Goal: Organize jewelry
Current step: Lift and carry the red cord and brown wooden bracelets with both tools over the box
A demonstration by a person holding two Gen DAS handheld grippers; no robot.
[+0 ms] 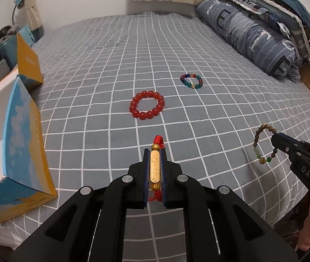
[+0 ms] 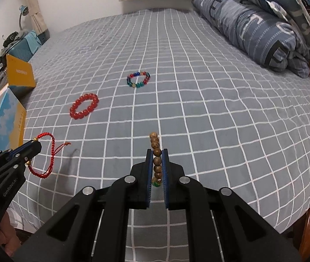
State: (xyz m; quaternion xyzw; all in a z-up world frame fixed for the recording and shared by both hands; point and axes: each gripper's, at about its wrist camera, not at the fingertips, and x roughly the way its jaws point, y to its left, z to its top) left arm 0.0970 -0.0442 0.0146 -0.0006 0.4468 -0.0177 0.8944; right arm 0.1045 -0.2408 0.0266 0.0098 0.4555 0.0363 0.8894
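The left hand-held gripper (image 1: 155,152) is pinching a red cord bracelet (image 1: 155,168) by its gold bar, which sits lengthwise between the pressed-in fingers, the red cord loop hanging off the tip above the bed (image 1: 111,54). Off to its right, the right hand-held gripper (image 2: 157,152) is clamped on a wooden bead bracelet (image 2: 156,157), several brown beads stacked between its fingers and a green bead at the low end. Ahead of the left hand-held gripper, a red bead bracelet (image 1: 147,105) lies flat on the checked grey bedcover, and farther ahead to the right lies a multicoloured bead bracelet (image 1: 191,81), apart from it. To the left of the left hand-held gripper stands an open blue-and-yellow box (image 1: 24,144) at the bed's edge. A rolled blue quilt (image 1: 253,35) lies far ahead on the right.
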